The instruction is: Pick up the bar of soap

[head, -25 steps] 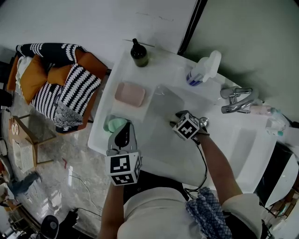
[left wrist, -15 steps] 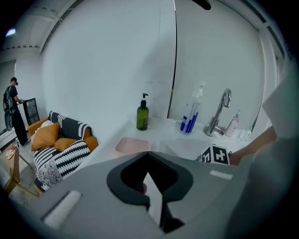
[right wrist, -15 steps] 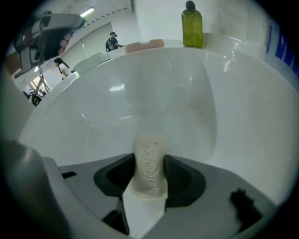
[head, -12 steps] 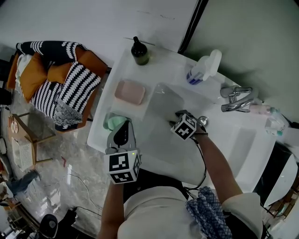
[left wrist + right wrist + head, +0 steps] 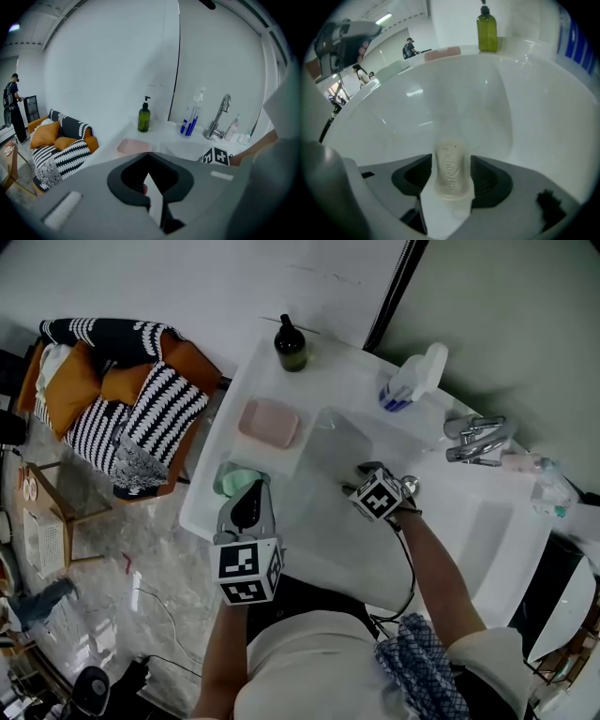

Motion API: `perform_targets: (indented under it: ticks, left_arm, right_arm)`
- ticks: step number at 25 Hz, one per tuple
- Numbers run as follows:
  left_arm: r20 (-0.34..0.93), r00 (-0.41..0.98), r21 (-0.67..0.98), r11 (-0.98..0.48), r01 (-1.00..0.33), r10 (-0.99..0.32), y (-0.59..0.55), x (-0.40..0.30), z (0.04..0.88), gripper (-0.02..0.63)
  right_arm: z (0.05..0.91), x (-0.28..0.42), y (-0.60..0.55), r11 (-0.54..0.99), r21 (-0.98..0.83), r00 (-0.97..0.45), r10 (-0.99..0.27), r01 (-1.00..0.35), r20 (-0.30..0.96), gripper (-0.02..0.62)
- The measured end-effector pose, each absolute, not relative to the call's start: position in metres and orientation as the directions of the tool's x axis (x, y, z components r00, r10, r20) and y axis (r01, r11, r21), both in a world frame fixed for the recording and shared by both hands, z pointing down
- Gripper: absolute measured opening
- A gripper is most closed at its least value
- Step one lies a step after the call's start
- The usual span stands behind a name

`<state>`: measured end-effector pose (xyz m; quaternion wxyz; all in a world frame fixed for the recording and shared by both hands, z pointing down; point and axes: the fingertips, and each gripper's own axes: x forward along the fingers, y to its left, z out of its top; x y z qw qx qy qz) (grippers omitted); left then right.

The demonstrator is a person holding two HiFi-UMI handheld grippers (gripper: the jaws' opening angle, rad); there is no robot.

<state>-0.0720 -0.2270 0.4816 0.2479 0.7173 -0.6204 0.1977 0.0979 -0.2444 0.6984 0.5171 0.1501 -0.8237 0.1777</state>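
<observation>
My right gripper [image 5: 451,161] has just widened its jaws astride the soap bar [image 5: 451,180], which points to twelve o'clock; I squeeze centred, slowly.

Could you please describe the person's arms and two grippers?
The left gripper and right gripper are grey with black-lined jaws; each carries a cube of black-and-white square markers. A thin black cable runs along the right arm. The top is pale, its sleeve reaching the elbow. The right jaws have just been opening, soap between them.

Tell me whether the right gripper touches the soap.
Cannot tell. Right gripper view: soap sits between the right gripper's jaws, which have just been opening; no plain gap or contact.
</observation>
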Motion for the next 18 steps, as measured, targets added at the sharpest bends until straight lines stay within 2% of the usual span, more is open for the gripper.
perform_targets:
  ticks: [5, 10, 18]
  left_arm:
    - [0.581, 0.164, 0.129, -0.108, -0.986, -0.797, -0.224, -0.072, 0.478, 0.008]
    - [0.553, 0.164, 0.133, -0.107, -0.985, -0.817, -0.22, -0.071, 0.473, 0.008]
    - [0.488, 0.192, 0.164, -0.126, -0.978, -0.852, -0.206, -0.068, 0.457, 0.008]
  right_arm:
    - [0.667, 0.102, -0.261, 0.832, -0.101, -0.475, -0.208, -0.545, 0.855, 0.249]
    - [0.636, 0.12, -0.281, 0.762, -0.013, -0.463, -0.379, -0.647, 0.801, 0.249]
    - [0.579, 0.123, -0.274, 0.664, -0.01, -0.474, -0.523, -0.748, 0.708, 0.249]
